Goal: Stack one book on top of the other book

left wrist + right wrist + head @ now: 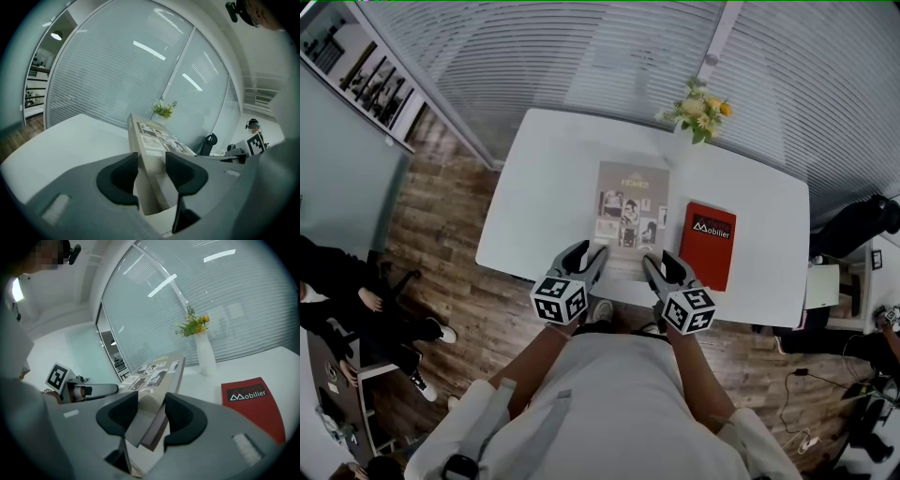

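The grey book (630, 211) pointed its long axis away from the person, cover up, with its near short edge held clear of the desk (544, 178). The left claw (586, 255) and the right claw (659, 264) each clamped one near corner of it. Both forearms reached forward side by side, with the claws angled slightly down. The red book (709, 244) lay flat on the desk just to its right, parallel.
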Demonstrator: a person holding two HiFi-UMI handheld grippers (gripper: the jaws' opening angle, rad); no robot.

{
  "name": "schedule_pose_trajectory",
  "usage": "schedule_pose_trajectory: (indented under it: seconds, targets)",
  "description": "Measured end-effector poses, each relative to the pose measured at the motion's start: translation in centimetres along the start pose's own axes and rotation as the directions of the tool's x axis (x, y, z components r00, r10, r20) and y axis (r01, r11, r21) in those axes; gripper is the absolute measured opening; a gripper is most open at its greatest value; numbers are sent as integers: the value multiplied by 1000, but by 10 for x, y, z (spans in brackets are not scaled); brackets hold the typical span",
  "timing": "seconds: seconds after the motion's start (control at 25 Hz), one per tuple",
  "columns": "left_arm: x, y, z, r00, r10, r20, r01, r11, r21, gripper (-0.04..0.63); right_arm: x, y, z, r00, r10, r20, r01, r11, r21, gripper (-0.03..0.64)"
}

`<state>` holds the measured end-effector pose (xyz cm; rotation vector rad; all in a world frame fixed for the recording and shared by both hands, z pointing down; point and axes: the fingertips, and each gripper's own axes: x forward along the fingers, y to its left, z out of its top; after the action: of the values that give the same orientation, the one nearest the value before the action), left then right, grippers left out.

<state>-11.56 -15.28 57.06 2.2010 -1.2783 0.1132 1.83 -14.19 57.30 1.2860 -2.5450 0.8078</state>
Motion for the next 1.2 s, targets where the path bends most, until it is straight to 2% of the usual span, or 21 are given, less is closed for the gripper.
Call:
schedule_pose_trajectory:
  seconds: [1.2]
  targets:
    - [28, -85, -22, 997, -75, -30, 76, 997, 16, 186, -80, -49, 4, 997, -66, 36, 66, 998, -2, 175]
